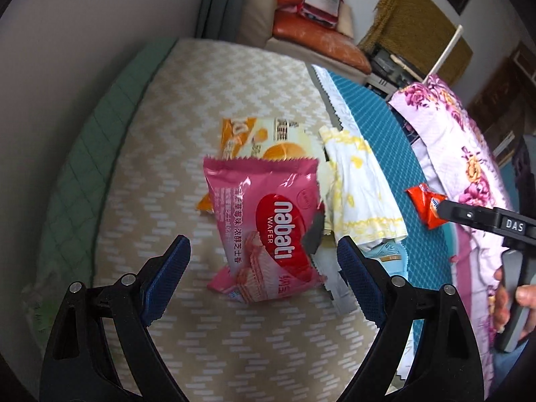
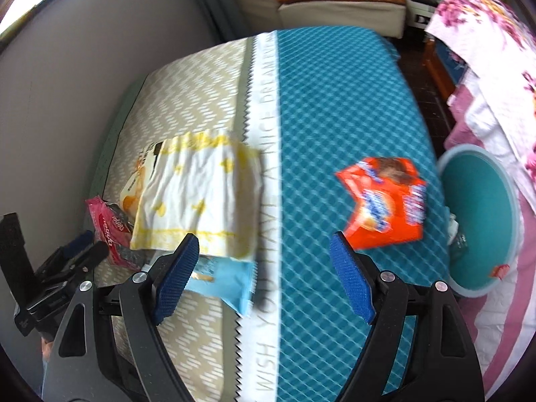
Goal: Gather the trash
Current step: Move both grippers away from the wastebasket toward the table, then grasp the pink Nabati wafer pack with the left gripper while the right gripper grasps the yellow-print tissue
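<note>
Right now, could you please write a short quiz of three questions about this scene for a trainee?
1. True or false: the left hand-held gripper is shut on the pink wafer packet.
2. Which wrapper lies on the blue diamond-pattern cover? A) orange wrapper B) pink wafer packet C) white and yellow packet
3. Fill in: the round teal bin stands beside the bed, near the ______ hand-held gripper.

Key
1. False: both hand-held grippers are open and hold nothing.
2. A: the orange wrapper. The white and yellow packet lies on the beige zigzag cover.
3. right
</note>
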Demonstrator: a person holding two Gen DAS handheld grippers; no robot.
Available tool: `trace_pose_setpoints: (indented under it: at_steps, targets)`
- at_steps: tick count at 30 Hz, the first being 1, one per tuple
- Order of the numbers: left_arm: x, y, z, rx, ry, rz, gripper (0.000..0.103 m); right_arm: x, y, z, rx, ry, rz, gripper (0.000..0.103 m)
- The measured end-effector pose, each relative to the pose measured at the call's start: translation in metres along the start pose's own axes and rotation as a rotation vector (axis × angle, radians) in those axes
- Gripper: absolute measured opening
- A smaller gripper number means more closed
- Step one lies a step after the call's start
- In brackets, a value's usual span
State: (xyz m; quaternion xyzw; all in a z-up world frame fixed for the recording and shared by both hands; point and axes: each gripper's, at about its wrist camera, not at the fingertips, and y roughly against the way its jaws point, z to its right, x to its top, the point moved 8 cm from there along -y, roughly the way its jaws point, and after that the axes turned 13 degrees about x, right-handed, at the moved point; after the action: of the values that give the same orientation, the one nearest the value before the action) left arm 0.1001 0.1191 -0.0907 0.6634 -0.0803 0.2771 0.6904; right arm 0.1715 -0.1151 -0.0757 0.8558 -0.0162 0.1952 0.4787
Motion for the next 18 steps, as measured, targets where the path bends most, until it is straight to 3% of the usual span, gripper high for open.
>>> trace_pose_setpoints:
  at_steps: [5, 18]
  targets:
    - [0.0, -0.013, 0.0, -0.039, 0.01, -0.023, 0.09, 0.014, -0.031, -0.021, 0.021, 0.04, -0.035, 0.076]
    - [-0.003, -0.04, 0.003, -0.021, -0.006, -0.071, 0.09, 0.033, -0.083, -0.039, 0.056, 0.04, -0.074, 0.076]
